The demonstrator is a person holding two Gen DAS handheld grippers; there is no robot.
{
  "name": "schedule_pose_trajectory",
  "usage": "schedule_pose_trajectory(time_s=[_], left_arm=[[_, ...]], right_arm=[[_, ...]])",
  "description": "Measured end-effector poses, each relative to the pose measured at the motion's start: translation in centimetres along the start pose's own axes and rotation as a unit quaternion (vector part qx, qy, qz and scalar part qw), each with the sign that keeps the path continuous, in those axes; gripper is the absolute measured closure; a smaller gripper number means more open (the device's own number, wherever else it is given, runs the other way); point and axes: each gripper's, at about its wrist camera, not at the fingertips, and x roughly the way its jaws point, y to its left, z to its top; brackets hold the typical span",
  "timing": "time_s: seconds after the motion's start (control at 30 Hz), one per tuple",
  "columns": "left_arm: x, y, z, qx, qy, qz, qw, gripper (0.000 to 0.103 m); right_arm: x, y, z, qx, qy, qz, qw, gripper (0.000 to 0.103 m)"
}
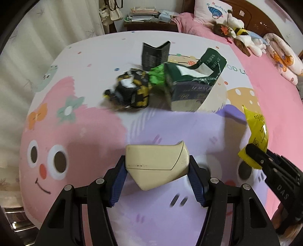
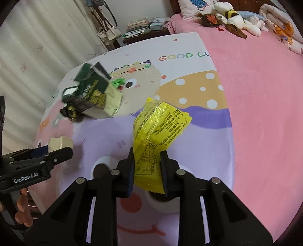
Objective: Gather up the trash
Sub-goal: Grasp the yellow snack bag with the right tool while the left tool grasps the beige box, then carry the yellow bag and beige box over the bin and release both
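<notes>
A bed covered by a pastel cartoon sheet (image 1: 79, 132) fills both views. At the left, the left gripper (image 1: 157, 170) is clamped on a cream plastic box (image 1: 157, 162), its blue-padded fingers (image 1: 118, 181) pressing both sides, held above the sheet. Farther back, near the middle of the bed, lies a blurred pile of trash: a crumpled black and yellow wrapper (image 1: 130, 92) touching a green wrapper (image 1: 158, 75) and a torn dark green carton (image 1: 193, 83). To the right, the right gripper (image 2: 147, 170) pinches a yellow snack wrapper (image 2: 157, 128) between narrowly set fingers, lifted off the sheet. Stuffed toys (image 2: 231, 17) rest by the pillow at the far right.
</notes>
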Motion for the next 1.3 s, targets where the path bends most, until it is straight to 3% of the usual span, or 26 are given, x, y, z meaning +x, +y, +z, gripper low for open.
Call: schedule_pose_trajectory(time_s=[0.43, 0.67, 1.0, 1.3], left_arm=[[-7.1, 9.3, -7.1, 0.01, -0.021, -0.012, 0.9996, 0.042], [-10.2, 12.7, -11.9, 0.054, -0.047, -0.045, 0.9964, 0.042], [-15.3, 17.2, -20.2, 0.157, -0.086, -0.106, 0.9781, 0.042], [-15.6, 17.7, -28.2, 0.226, -0.043, -0.136, 0.9637, 0.042]], right_arm=[[-4.5, 9.0, -5.9, -0.035, -0.014, -0.012, 0.999, 0.083], [-7.8, 13.9, -11.0, -0.021, -0.033, -0.02, 0.999, 0.083], [-12.8, 20.3, -21.5, 0.052, -0.067, -0.059, 0.995, 0.083], [-15.6, 21.0, -30.8, 0.115, -0.035, -0.094, 0.988, 0.083]])
